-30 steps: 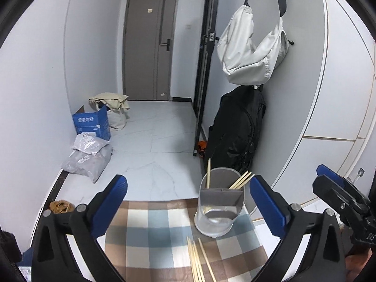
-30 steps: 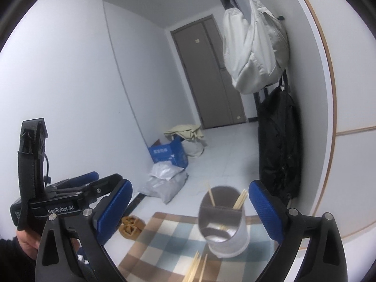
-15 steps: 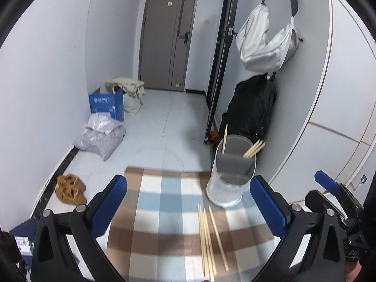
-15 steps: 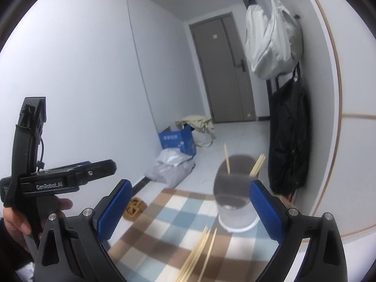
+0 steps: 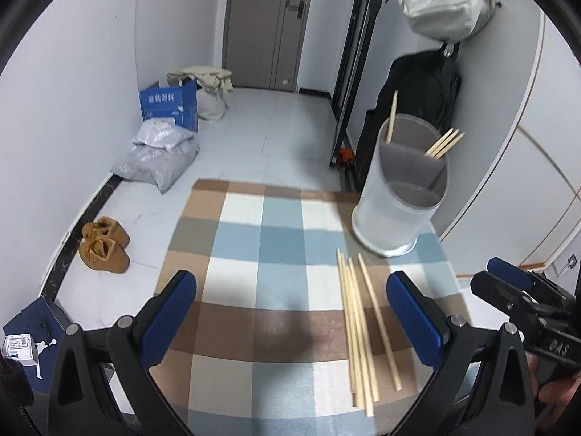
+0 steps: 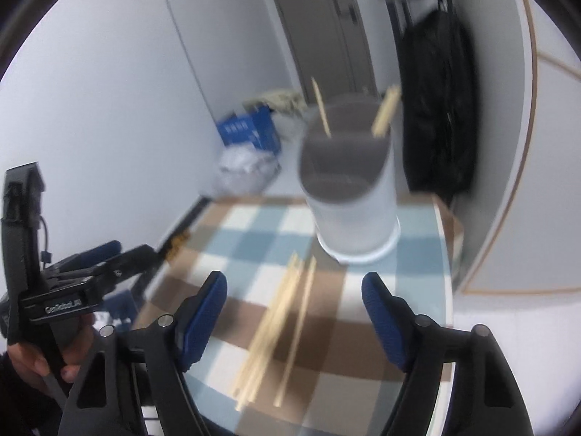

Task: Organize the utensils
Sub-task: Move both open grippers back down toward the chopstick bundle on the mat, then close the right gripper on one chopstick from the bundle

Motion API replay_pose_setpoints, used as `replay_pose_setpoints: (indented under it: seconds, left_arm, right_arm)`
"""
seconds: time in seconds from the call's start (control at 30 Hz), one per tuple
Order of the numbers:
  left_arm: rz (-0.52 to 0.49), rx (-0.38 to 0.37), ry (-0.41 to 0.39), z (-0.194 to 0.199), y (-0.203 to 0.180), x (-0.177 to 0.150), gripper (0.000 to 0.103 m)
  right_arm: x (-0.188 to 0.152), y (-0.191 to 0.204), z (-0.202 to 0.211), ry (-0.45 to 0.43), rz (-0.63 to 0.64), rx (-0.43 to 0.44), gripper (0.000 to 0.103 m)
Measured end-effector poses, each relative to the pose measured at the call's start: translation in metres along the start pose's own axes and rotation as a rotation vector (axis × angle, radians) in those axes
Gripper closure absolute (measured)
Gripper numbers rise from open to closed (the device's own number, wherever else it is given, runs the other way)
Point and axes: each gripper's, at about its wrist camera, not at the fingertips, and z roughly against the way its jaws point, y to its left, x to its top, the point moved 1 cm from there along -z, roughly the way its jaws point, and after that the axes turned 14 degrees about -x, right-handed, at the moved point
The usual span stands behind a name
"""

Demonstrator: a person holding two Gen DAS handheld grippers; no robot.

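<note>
Several wooden chopsticks lie loose on a checked cloth, just in front of a frosted utensil holder with grey dividers. A few chopsticks stand in its far compartments. My left gripper hangs open above the cloth, with the loose chopsticks below and just inside its right finger. My right gripper is above the same chopsticks; its jaws are closing, with nothing pressed between the pads. The right wrist view is blurred.
The cloth covers a small table by a white wall. On the floor are brown slippers, a grey bag and a blue box. A black backpack hangs behind the holder.
Both grippers have dropped and tipped down toward the table, so the cloth and loose chopsticks now fill the lower views. The right gripper's fingers stand closer together than before.
</note>
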Motion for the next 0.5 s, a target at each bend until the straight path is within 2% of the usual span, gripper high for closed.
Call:
replay_pose_setpoints:
  seconds: [0.07,0.13,0.27,0.33,0.5]
  left_arm:
    - [-0.003,0.009,0.012,-0.005,0.004,0.001,0.001]
    - [0.019,0.011,0.03,-0.013,0.009,0.003,0.001]
    - [0.031,0.006,0.037,-0.015,0.014,0.006,0.001]
    - [0.043,0.004,0.045,-0.014,0.017,0.006,0.001]
    - [0.074,0.021,0.03,-0.009,0.028,0.009,0.001]
  right_arm:
    - [-0.002,-0.002,-0.017,0.057,-0.009,-0.005,0.028]
    - [-0.002,0.0,-0.032,0.105,0.002,-0.011,0.037]
    - [0.0,0.011,-0.065,0.198,0.054,-0.028,0.042]
    - [0.001,0.016,-0.082,0.234,0.074,-0.024,0.056]
    - [0.002,0.029,-0.12,0.318,0.111,-0.05,0.065]
